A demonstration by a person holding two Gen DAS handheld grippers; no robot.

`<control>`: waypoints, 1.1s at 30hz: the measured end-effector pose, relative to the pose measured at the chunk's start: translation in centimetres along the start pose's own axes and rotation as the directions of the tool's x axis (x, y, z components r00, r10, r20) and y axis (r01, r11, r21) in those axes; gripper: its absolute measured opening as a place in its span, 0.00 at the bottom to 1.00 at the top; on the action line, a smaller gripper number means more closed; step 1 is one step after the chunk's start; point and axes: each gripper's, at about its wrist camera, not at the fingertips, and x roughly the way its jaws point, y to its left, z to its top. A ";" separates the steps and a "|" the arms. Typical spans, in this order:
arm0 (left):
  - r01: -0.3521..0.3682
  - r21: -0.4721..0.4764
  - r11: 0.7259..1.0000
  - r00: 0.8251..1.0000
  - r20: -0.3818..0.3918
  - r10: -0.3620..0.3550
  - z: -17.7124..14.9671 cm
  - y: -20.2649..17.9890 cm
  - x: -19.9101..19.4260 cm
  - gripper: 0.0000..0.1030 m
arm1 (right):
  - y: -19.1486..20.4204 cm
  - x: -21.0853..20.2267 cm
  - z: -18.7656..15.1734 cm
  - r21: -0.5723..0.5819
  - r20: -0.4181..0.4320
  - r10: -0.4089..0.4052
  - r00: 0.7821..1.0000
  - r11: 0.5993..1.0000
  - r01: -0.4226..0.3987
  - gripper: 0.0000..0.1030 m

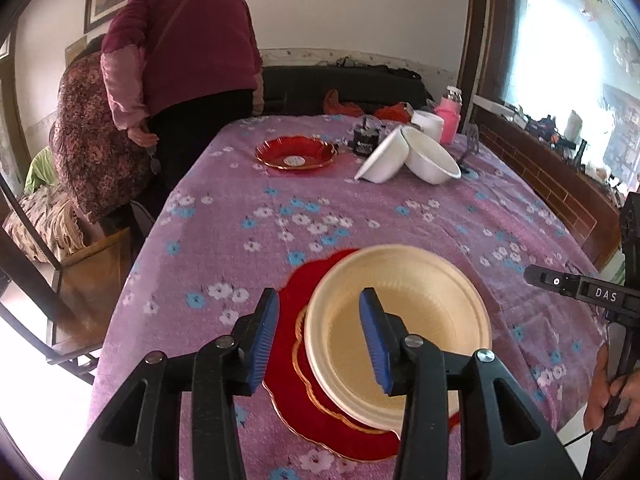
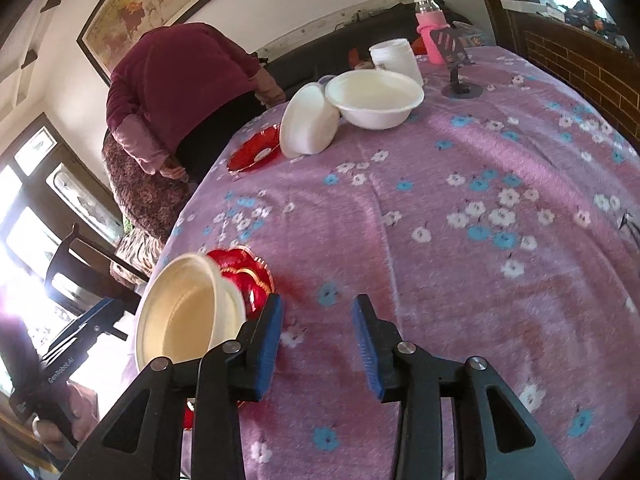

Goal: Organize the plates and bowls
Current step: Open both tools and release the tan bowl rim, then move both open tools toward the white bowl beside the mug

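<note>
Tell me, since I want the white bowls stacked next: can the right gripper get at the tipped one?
Probably yes: the right gripper is open and empty, and only bare purple tablecloth lies between it and the tipped white bowl.

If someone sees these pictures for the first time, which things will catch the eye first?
Nearest the cameras, a cream bowl sits on a red plate at the table's near edge, just beyond the open left claw. At the far end, two white bowls lean together beside another red plate on the purple flowered cloth.
</note>
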 end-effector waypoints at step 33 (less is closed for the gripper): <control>0.244 -0.334 0.910 0.929 -0.188 -0.318 5.1 12.5 16.0 0.40 | 3.1 11.2 18.5 -0.043 -0.023 -0.245 0.969 0.969 0.244 0.43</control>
